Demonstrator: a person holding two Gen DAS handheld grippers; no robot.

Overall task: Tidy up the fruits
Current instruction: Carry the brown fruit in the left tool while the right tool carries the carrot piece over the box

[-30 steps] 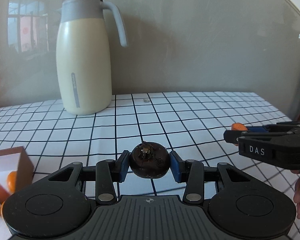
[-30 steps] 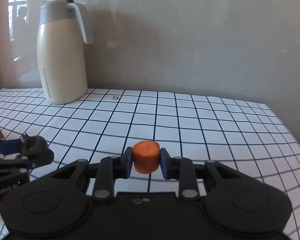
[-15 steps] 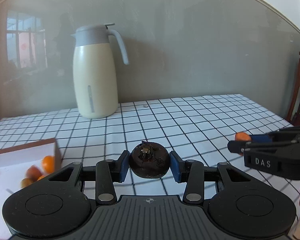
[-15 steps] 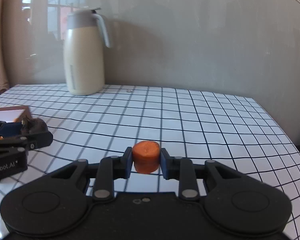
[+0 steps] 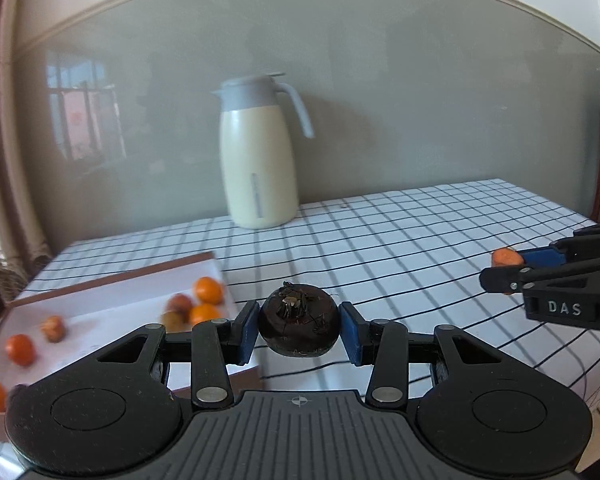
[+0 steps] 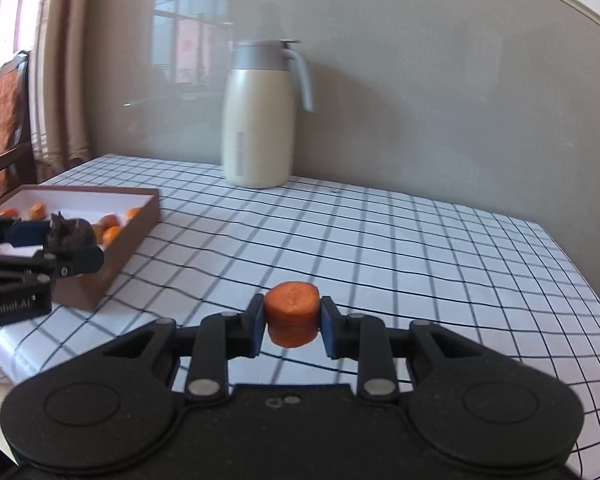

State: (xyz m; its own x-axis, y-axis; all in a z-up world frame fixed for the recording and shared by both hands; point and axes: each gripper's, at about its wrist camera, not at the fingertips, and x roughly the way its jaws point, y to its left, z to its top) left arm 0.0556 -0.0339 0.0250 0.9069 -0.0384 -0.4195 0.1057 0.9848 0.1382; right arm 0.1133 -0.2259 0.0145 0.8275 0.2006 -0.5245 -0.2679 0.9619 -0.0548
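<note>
two views, one each. left wrist: the left hand-held gripper is clamped on a dark round fruit, stem scar facing up, held above the table. the box, brown-walled and white inside, lies just left of and beyond that fruit, its near right corner almost under the pads; oranges already sit in it. so the coming move looks like a short carry leftward and down, and this hand is the nearer one. the right hand-held gripper shows at the right edge, well away from the box.

right wrist: the right hand-held gripper grips an orange chunk, flat cut face up. from here the box is far to the left, past the left gripper. this view shows the box's outer wall and its height; the left view shows its floor and free space instead.
</note>
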